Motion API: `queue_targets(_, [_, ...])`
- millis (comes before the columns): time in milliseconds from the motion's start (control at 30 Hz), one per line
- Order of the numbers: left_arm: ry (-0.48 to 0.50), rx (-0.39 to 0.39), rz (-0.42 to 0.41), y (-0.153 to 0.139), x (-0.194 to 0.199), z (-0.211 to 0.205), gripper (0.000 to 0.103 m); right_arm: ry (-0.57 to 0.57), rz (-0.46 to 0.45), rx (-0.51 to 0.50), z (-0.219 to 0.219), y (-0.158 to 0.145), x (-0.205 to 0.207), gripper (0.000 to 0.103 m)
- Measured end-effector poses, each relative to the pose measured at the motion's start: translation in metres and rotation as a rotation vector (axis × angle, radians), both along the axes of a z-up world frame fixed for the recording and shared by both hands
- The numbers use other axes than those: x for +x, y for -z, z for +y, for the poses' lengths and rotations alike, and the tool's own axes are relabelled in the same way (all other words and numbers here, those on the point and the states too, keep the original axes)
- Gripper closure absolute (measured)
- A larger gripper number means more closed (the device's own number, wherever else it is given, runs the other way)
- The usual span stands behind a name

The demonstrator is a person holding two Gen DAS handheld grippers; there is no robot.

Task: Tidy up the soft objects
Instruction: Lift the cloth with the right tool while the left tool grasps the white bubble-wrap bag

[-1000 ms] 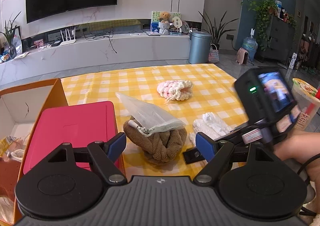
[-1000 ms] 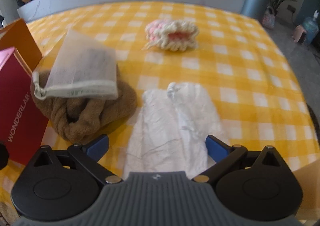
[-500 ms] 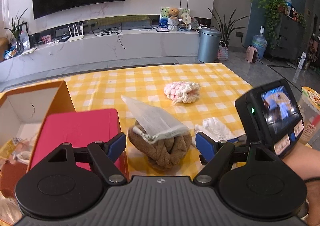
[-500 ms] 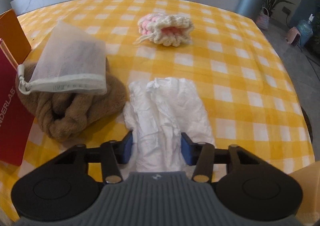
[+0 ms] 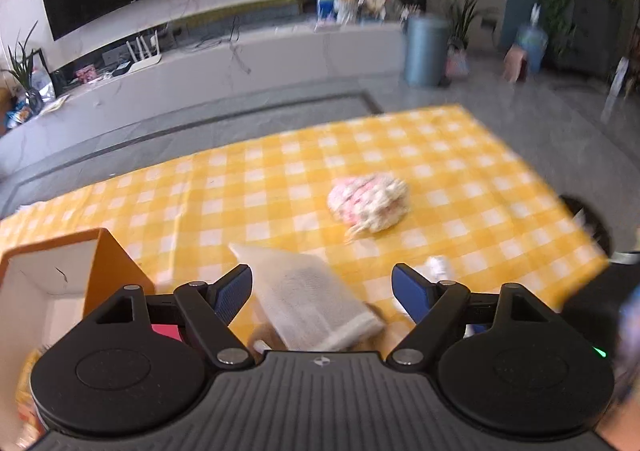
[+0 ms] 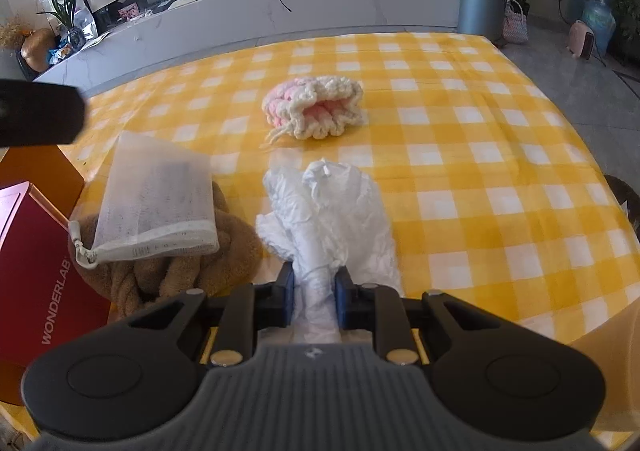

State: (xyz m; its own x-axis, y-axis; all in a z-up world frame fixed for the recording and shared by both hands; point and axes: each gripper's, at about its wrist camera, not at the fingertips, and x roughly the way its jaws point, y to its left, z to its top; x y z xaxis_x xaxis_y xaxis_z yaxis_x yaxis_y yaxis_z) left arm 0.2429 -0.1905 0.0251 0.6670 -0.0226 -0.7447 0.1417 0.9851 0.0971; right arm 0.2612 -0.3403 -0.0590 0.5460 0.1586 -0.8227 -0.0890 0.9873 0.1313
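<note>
The white crumpled cloth (image 6: pixel 328 211) was stretched straight ahead of the right gripper (image 6: pixel 315 287), long axis along the fingers, its near end pinched as the jaws were closing. The left gripper (image 5: pixel 322 293) was held spread, apparently above the mesh bag (image 5: pixel 308 301), gripping nothing.

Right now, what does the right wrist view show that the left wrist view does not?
Only the right wrist view shows the right gripper closing on the white crumpled cloth, and the red box marked WONDERLAB.

Only the left wrist view shows the left gripper open with nothing between its pads.

Both show the pink and cream knitted piece, the white mesh bag and the yellow checked tablecloth.
</note>
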Motion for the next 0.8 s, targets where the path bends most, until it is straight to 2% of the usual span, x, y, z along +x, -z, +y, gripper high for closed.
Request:
queue_targets(67, [0.009, 0.062, 0.032, 0.013, 0.016, -0.002, 0.010, -0.012, 0.000, 0.001, 0.000, 0.001, 0.000, 0.084])
queue_targets(200, [0.018, 0.105, 0.079, 0.036, 0.040, -0.001, 0.010, -0.009, -0.009, 0.050, -0.006, 0.000, -0.001, 0.084])
queue_targets(300, [0.035, 0.213, 0.070, 0.046, 0.048, -0.009, 0.010, -0.014, -0.011, 0.097, -0.010, 0.000, -0.003, 0.084])
queue_targets(400, [0.038, 0.370, 0.084, 0.057, 0.053, -0.017, 0.009, -0.020, -0.014, 0.057, -0.007, 0.000, -0.005, 0.084])
queue_targets(467, [0.051, 0.416, 0.088, 0.061, 0.055, -0.015, 0.009, -0.026, -0.012, 0.022, -0.004, 0.000, -0.006, 0.084])
queue_targets(533, [0.042, 0.383, 0.123, 0.062, 0.061, -0.010, 0.009, -0.034, -0.008, 0.023, -0.004, 0.001, -0.005, 0.084])
queue_targets(700, [-0.007, 0.156, 0.279, 0.064, 0.082, 0.013, 0.009, -0.025, -0.011, -0.005, -0.001, 0.000, -0.003, 0.081])
queue_targets(733, [-0.028, 0.140, 0.280, 0.065, 0.085, 0.016, 0.009, -0.029, -0.011, -0.010, 0.000, 0.000, -0.003, 0.081])
queue_targets(800, [-0.047, 0.166, 0.240, 0.066, 0.087, 0.019, 0.008, -0.050, -0.011, -0.004, 0.003, 0.001, -0.005, 0.080])
